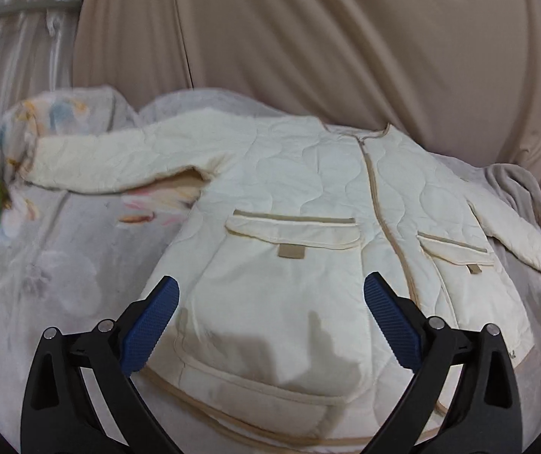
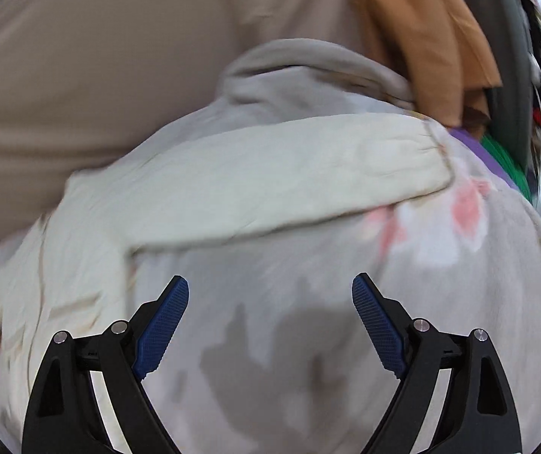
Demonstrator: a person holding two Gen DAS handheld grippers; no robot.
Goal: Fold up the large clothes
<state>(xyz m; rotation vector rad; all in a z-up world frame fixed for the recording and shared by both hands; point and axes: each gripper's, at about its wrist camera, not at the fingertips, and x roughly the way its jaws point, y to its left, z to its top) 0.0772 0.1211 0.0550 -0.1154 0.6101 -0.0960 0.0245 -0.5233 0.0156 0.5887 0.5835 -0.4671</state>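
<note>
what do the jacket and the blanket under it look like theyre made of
Jacket: looks like matte cream quilted fabric, probably padded; wavy stitch lines puff the surface, with tan binding on zipper and pocket flaps.
Blanket: seems a soft fleece or plush, pale grey with a faded flower print; fuzzy, no sheen.

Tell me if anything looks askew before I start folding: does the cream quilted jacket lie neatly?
Mostly. The cream quilted jacket lies flat, front up and zipped, on the pale floral blanket. Its sleeves are spread out to the sides, not yet folded in. Nothing looks damaged or spilled.

Floral blanket (image 1: 62, 265), beige curtain (image 1: 308, 38), perhaps.
</note>
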